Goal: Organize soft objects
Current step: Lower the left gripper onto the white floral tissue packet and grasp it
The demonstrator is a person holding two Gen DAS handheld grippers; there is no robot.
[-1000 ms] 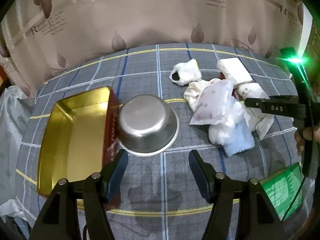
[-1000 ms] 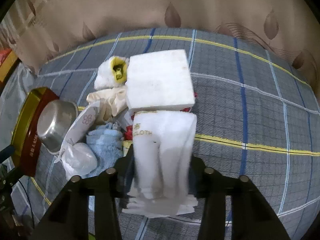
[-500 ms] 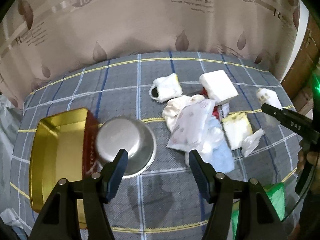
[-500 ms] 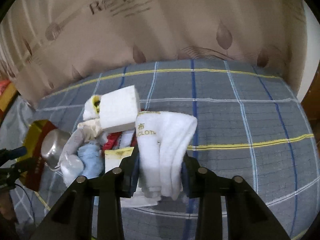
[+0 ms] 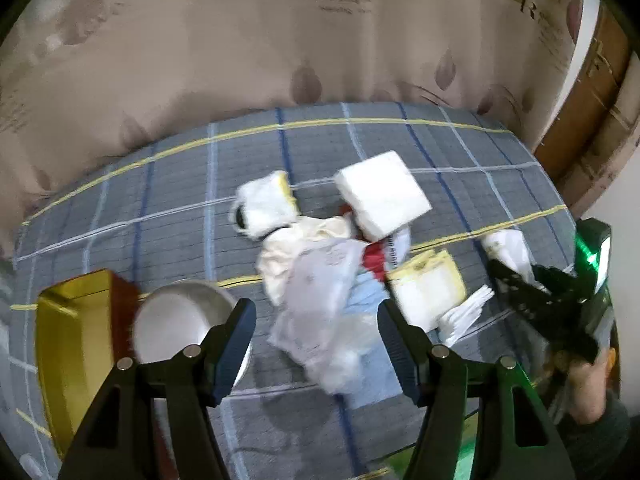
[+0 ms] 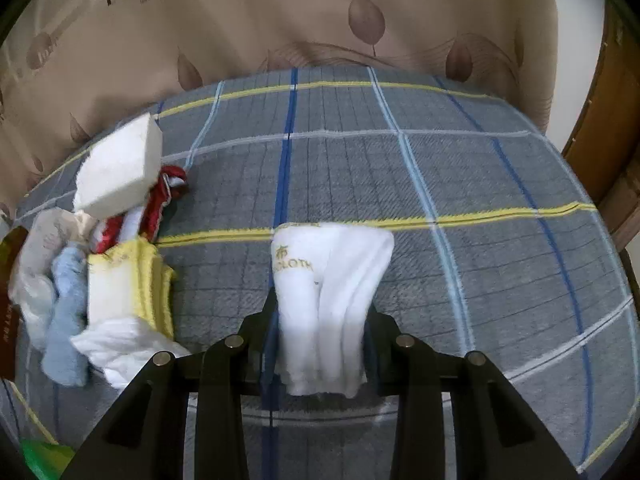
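Observation:
My right gripper (image 6: 322,332) is shut on a folded white towel (image 6: 332,280) with gold lettering and holds it above the plaid cloth, to the right of the pile. The towel also shows in the left wrist view (image 5: 508,250), held by the right gripper (image 5: 520,280). The pile holds a white foam block (image 5: 382,196), a yellow-edged cloth (image 5: 426,290), a light blue cloth (image 6: 66,304), a printed plastic pouch (image 5: 320,292) and a white sock-like roll (image 5: 266,204). My left gripper (image 5: 316,344) is open and empty above the pile's near side.
A steel bowl (image 5: 180,320) stands next to a gold tin tray (image 5: 68,344) at the left. A beige curtain hangs behind the table. A wooden door frame (image 5: 592,120) is at the right. A green item (image 6: 40,456) lies at the near edge.
My right gripper has carried the white towel to the right, away from the pile. My left gripper has shifted right, so the bowl and tray now sit further left in its view.

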